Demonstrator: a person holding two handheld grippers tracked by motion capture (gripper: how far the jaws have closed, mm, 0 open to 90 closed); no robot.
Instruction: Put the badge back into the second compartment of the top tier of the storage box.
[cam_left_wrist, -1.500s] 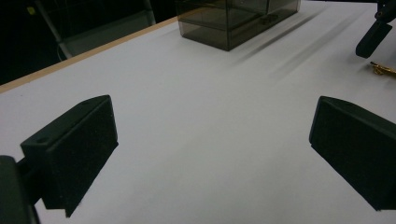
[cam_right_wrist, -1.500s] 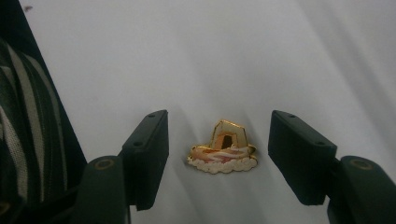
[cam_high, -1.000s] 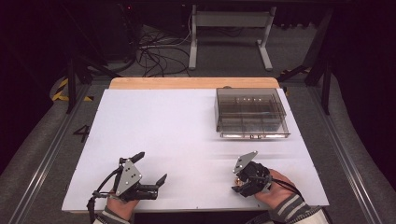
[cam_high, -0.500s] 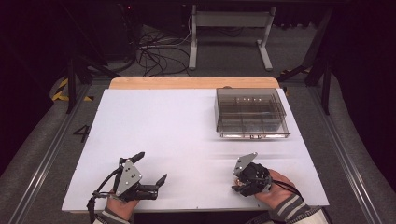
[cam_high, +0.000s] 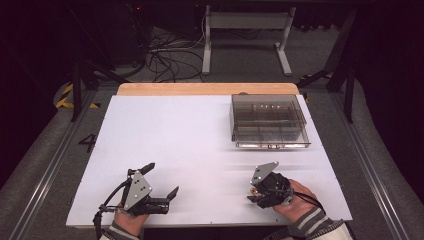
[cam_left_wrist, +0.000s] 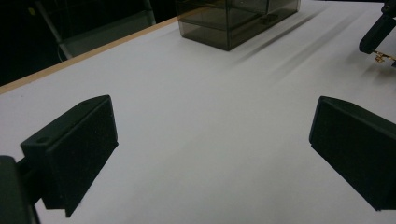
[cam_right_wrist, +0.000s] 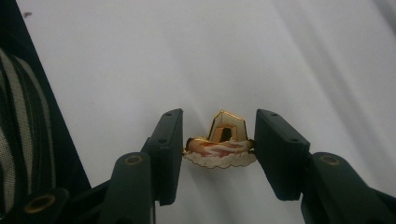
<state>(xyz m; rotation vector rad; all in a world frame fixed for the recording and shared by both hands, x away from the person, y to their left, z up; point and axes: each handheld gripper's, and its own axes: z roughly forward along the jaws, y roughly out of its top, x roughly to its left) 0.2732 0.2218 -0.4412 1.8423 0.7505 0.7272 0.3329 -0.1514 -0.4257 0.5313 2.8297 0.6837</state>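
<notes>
One gold brooch (cam_right_wrist: 219, 144), pinched in the half-closed right gripper (cam_high: 260, 192) at 5 o'clock on one white table (cam_high: 190, 140). One left gripper (cam_high: 160, 180), wide open, empty, 7 o'clock. One smoky box (cam_high: 268, 121), 1 o'clock.

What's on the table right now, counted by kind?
Grippers: 2, left and right
Gold trinket: 1, between the right jaws
Smoky compartment box: 1
Total: 4

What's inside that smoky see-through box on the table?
The box shows divider walls that split it into compartments, and its tinted lid is on. Dark plastic and glare hide the compartment floors, so whether anything lies inside cannot be told. The white table shows around it.
</notes>
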